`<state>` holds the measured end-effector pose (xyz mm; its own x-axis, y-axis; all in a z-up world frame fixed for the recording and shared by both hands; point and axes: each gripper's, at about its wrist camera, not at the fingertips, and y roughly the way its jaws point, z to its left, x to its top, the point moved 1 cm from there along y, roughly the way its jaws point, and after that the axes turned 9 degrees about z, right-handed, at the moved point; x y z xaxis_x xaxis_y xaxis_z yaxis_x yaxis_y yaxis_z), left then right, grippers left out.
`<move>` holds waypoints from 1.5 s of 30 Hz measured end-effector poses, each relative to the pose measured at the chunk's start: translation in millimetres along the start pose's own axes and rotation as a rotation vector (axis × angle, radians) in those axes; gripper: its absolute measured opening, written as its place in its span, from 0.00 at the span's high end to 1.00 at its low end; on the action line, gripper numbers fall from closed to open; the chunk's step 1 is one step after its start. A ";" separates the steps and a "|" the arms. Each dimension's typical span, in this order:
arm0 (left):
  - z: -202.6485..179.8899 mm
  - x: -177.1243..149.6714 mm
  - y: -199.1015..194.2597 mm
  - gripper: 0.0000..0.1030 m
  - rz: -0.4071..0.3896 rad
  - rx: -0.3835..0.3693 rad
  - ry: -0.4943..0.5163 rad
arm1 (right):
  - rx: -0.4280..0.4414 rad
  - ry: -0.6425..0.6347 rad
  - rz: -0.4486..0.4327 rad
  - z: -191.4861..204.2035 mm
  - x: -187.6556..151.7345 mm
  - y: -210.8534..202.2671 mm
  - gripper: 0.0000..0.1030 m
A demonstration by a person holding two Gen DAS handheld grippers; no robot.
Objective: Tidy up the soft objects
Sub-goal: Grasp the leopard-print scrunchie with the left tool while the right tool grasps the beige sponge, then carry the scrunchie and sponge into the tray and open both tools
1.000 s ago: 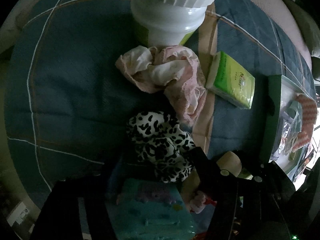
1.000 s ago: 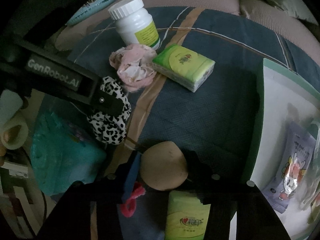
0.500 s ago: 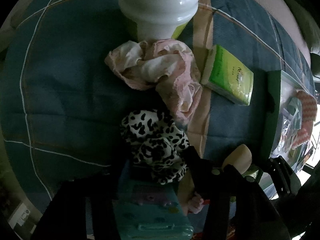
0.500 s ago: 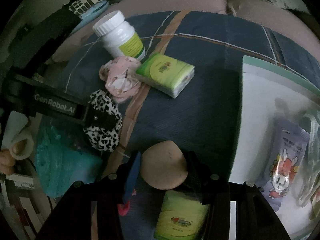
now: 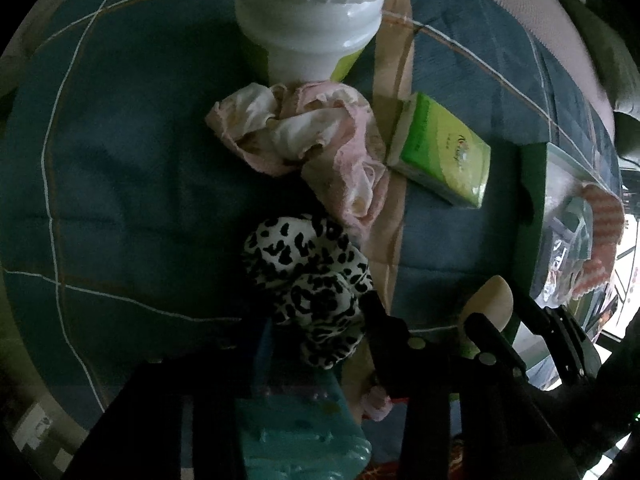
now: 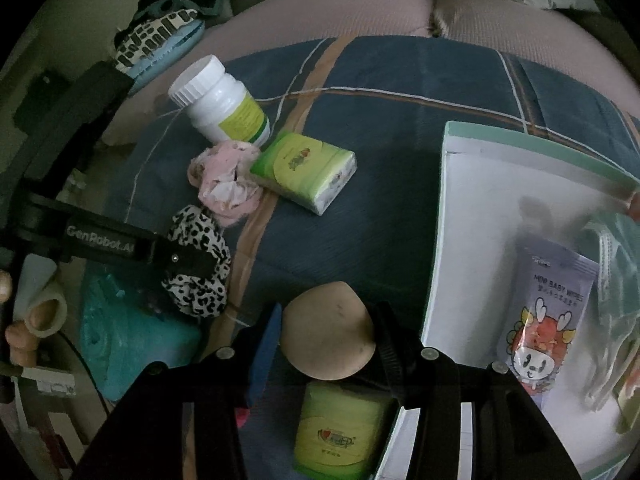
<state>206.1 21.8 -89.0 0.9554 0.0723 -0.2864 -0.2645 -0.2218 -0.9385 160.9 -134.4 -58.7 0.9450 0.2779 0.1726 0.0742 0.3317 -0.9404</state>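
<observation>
Left tongs (image 5: 316, 320) closing around plush spotted scrunchie (image 5: 308, 276), crumpled pink cloth (image 5: 304, 136) beside

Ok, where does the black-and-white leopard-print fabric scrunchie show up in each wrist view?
Left wrist view: the leopard-print fabric scrunchie sits low at centre, between the closing fingers of the left gripper.
Right wrist view: it lies at mid-left, partly behind the left gripper's black finger.
Shared landmark: the crumpled pink cloth just beyond it, below the white plastic bottle.
</observation>
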 end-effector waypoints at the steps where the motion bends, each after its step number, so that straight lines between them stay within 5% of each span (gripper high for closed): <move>1: -0.9 -1.7 -0.9 0.58 -0.003 0.000 0.002 | 0.000 -0.001 -0.001 -0.2 -0.1 -0.6 0.51; 25: -11.4 -34.0 -48.2 0.59 -0.117 -0.030 0.040 | 0.012 0.020 -0.106 -11.1 -6.0 -45.2 0.51; 33: -54.7 -67.9 -100.6 0.59 -0.217 -0.020 0.132 | -0.017 0.051 -0.228 -32.6 -11.5 -94.6 0.51; 45: -146.8 -87.3 -128.8 0.59 -0.284 -0.029 0.273 | -0.136 0.253 -0.344 -123.0 -37.1 -161.8 0.51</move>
<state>176.1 -98.6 85.2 0.9908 -0.1260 0.0500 0.0159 -0.2579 -0.9660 153.0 -309.2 51.0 0.9048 -0.0627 0.4212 0.4234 0.2396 -0.8737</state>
